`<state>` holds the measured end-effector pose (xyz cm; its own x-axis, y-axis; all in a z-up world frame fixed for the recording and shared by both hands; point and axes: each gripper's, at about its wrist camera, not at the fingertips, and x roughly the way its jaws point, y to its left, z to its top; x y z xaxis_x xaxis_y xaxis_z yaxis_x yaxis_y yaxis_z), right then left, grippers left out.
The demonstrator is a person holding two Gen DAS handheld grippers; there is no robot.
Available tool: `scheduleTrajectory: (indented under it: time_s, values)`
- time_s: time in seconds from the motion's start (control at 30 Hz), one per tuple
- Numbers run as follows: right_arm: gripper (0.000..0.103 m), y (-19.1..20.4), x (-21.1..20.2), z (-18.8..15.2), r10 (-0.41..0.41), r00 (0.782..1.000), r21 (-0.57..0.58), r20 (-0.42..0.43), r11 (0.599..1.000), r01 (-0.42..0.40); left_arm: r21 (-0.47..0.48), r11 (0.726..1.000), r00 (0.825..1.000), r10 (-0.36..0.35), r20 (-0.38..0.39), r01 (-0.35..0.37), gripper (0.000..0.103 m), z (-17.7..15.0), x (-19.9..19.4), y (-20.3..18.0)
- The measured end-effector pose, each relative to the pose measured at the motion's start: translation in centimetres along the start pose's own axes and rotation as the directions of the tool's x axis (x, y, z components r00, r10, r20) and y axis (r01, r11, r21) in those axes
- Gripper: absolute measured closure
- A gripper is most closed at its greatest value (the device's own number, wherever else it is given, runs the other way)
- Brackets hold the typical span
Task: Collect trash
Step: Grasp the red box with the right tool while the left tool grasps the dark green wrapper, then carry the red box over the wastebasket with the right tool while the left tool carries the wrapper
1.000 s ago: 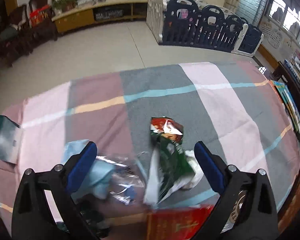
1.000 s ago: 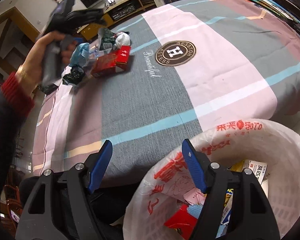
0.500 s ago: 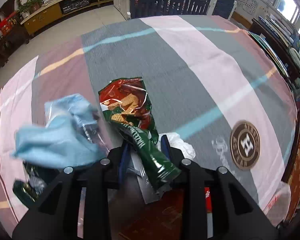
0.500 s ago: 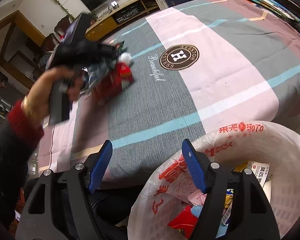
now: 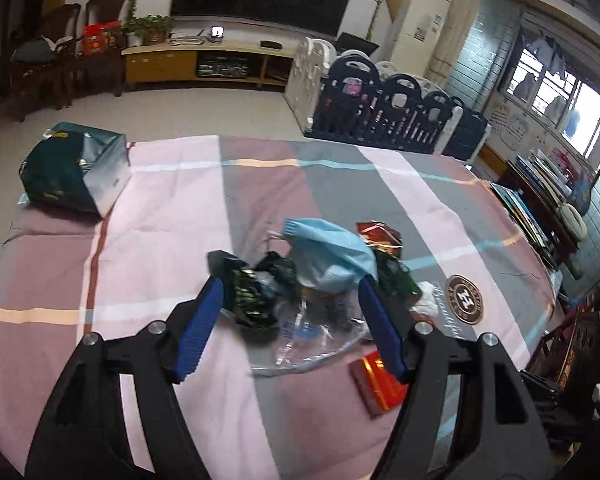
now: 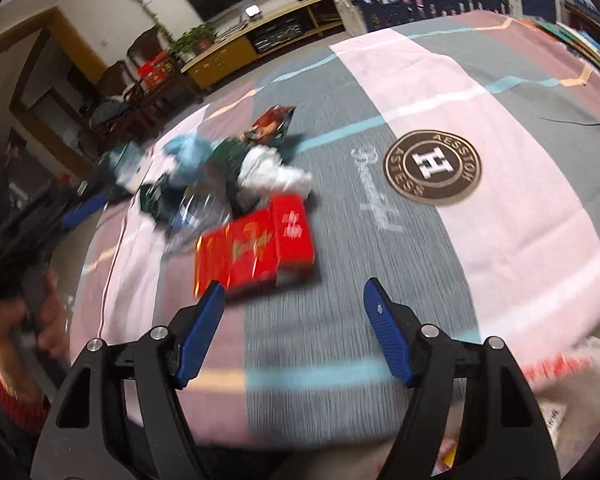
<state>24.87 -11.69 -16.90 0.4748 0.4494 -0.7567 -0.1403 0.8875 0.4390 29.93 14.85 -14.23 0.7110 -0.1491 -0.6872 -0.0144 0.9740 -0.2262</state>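
A trash pile lies on the striped tablecloth [image 5: 160,216]: a light blue mask [image 5: 332,256], a dark crumpled wrapper [image 5: 252,292], clear plastic [image 5: 312,340], a green and red snack bag [image 5: 384,248], white tissue [image 5: 426,300] and a red box [image 5: 380,384]. My left gripper [image 5: 290,286] hovers just short of the pile. Its jaws are opening, with the wrapper and plastic between the pads but not pressed. My right gripper [image 6: 293,286] stands open over bare cloth, just short of the red box [image 6: 256,248].
A dark green bag [image 5: 72,172] sits at the table's far left corner. The white trash bag [image 6: 580,372] shows at the lower right of the right wrist view. A hand [image 6: 44,320] holds the left gripper at that view's left edge. A round logo [image 6: 432,166] marks the cloth.
The left gripper closed on the green snack bag, then opened and drew back; the bag lies in the pile. The right gripper swung off the trash bag toward the red box.
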Motion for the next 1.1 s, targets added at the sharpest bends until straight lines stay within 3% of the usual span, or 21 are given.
scheduleTrajectory:
  time_s: [0.13,0.2,0.3,0.43,0.5,0.57,0.67,0.83,0.97,1.1]
  values:
    - [0.038,-0.4,3.0,1.7,-0.008,1.000,0.042,-0.001,0.999,0.008,-0.058,0.998,0.999,0.021,-0.045,-0.024,0.030,0.4,2.4,2.5]
    - [0.063,-0.2,3.6,1.6,-0.009,1.000,0.032,-0.010,0.999,0.009,-0.069,0.997,0.998,0.031,-0.063,-0.035,0.026,0.8,3.7,3.2]
    - [0.077,0.5,3.2,1.4,0.012,1.000,0.017,-0.002,1.000,-0.012,-0.084,0.996,0.996,0.034,-0.078,-0.040,0.018,1.1,4.6,3.6]
    - [0.079,1.1,2.0,0.7,0.025,1.000,-0.009,-0.007,1.000,-0.026,-0.055,0.998,0.991,0.023,-0.131,-0.030,0.018,0.4,6.6,3.2]
    - [0.079,1.1,1.2,0.2,0.025,1.000,-0.006,-0.002,1.000,-0.025,-0.019,0.999,0.986,0.039,-0.164,-0.042,0.046,-0.2,7.8,2.9]
    - [0.079,0.7,0.1,-0.5,0.029,1.000,0.008,0.006,1.000,-0.029,-0.023,0.999,0.987,0.028,-0.157,-0.032,0.050,-0.5,7.8,2.8]
    - [0.079,0.0,-1.7,-1.4,0.028,0.999,0.027,0.020,0.999,-0.029,-0.024,0.998,0.991,0.051,-0.126,-0.054,0.053,-0.7,6.5,2.6]
    - [0.079,-0.1,-4.1,-2.0,0.011,0.999,0.021,0.051,1.000,-0.012,-0.118,0.989,0.996,0.084,-0.034,-0.088,0.054,-1.1,1.6,3.4]
    - [0.079,0.4,-6.0,-2.3,0.010,0.997,0.006,0.083,1.000,-0.011,-0.097,0.980,0.984,0.176,0.027,-0.173,0.054,-2.3,-2.7,2.8]
    - [0.079,1.1,-7.2,-2.9,0.018,0.995,-0.022,0.097,1.000,-0.016,-0.147,0.963,0.972,0.233,0.043,-0.224,0.054,-5.2,-7.4,2.4]
